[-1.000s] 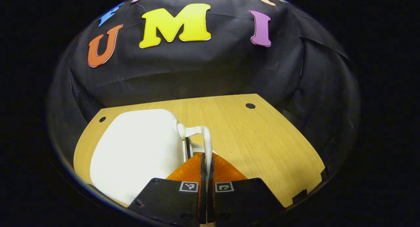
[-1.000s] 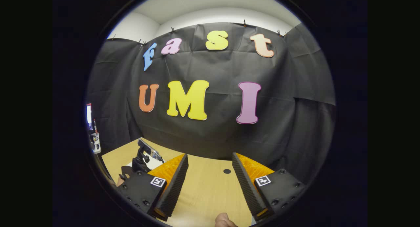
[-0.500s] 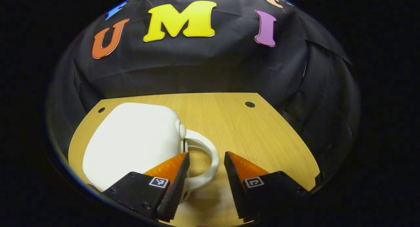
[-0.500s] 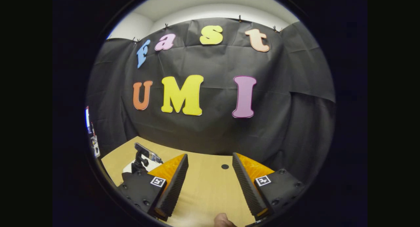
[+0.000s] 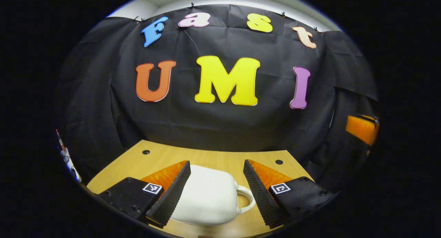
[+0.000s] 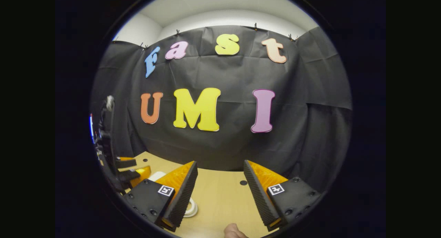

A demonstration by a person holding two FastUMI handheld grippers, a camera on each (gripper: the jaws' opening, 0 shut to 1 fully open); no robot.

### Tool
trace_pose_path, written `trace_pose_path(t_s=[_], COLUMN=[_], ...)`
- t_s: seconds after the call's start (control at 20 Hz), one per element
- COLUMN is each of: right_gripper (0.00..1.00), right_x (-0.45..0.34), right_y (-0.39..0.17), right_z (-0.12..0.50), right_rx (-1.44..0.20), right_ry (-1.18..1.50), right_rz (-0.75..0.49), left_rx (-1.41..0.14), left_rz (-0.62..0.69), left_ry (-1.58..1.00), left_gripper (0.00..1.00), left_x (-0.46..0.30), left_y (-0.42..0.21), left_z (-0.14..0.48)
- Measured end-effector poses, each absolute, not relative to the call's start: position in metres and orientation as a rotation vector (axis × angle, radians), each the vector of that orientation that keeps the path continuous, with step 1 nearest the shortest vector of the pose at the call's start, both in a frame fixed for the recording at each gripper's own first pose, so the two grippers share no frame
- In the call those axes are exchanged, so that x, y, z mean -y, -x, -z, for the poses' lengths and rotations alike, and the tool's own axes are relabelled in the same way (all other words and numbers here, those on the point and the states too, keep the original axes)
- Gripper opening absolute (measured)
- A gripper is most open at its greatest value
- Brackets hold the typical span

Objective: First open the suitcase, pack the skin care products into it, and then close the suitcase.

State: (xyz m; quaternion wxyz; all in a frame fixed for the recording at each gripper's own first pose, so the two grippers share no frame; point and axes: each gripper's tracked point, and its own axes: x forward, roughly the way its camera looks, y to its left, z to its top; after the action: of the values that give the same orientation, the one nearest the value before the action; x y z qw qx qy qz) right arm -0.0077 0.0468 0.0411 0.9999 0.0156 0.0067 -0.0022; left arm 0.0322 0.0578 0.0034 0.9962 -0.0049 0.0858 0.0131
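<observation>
Surface: wooden table [image 5: 213,157] with two dark holes, black cloth wall behind.
Suitcase: one, white, closed [image 5: 206,196], lying flat, handle [image 5: 246,200] facing right.
Left gripper [image 5: 216,191]: wide open, empty, above suitcase.
Right gripper [image 6: 220,189]: wide open, empty, over bare table.

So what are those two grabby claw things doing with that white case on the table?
A person holds a gripper in each hand. The left gripper hangs open above the small white suitcase, which lies shut on the wooden table with its handle to the right. Nothing is gripped. The right gripper is open too, over bare table, with a fingertip of the person at the bottom edge. From how things lie, the case looks closed and packed away.
</observation>
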Motion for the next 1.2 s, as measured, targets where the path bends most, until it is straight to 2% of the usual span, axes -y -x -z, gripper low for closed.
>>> trace_pose_path(t_s=[0.15,0.35,0.55,1.2], right_gripper=[0.80,0.80,0.80,0.80], right_x=[-0.074,-0.101,-0.122,-0.119], right_y=[0.004,0.004,0.001,-0.016], right_z=[-0.041,-0.034,-0.024,-0.020], right_rx=[-0.003,0.001,-0.022,-0.046], right_ry=[-0.024,-0.007,0.018,0.028], right_rz=[-0.016,-0.029,-0.048,-0.024], left_rx=[-0.094,-0.076,-0.079,-0.104], left_rz=[-0.052,-0.047,-0.016,0.050], left_ry=[-0.019,-0.002,-0.019,-0.013], left_gripper=[0.98,0.98,0.98,0.98], left_x=[-0.082,-0.091,-0.090,-0.070], left_y=[-0.014,0.003,0.004,-0.025], left_z=[-0.039,-0.045,-0.042,-0.029])
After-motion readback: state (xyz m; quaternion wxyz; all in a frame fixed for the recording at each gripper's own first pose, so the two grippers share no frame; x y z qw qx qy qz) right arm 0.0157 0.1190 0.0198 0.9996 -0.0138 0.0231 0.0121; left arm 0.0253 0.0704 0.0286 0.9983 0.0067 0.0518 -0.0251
